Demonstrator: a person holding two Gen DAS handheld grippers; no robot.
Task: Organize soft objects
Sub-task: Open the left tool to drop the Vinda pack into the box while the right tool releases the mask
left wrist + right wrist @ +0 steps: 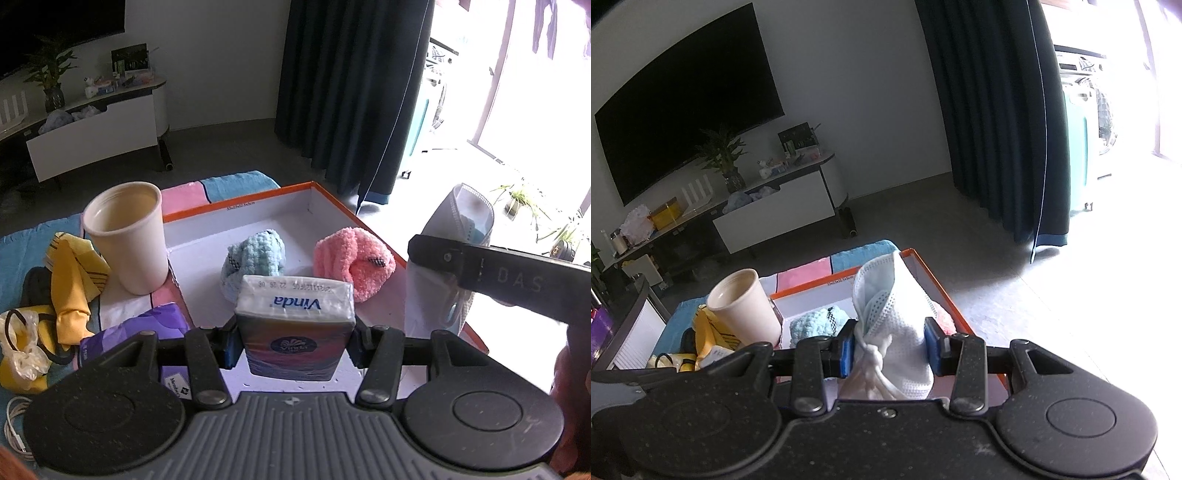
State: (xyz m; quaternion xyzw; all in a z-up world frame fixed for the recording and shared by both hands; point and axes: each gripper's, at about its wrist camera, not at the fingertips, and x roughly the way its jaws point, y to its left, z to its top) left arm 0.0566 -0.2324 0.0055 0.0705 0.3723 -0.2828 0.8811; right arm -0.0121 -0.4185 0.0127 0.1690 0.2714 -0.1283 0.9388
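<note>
My left gripper (293, 341) is shut on a Vinda tissue pack (294, 325) and holds it over the near end of the orange-rimmed white box (258, 221). In the box lie a light blue fuzzy sock (255, 254) and a pink fuzzy sock (351, 260). My right gripper (890, 347) is shut on a bundle of face masks (894, 314) above the box's right side. The masks (443, 258) and the right gripper's finger (498, 275) also show in the left wrist view. The blue sock (816, 323) and box rim (938, 280) show in the right wrist view.
A cream cup (127, 240) stands left of the box on a striped cloth (236, 184). Yellow fabric (72, 280), a purple tissue pack (147, 325), a plastic bag (22, 347) and a white cable (14, 417) lie at the left. A TV stand (768, 210) and dark curtain (997, 110) lie beyond.
</note>
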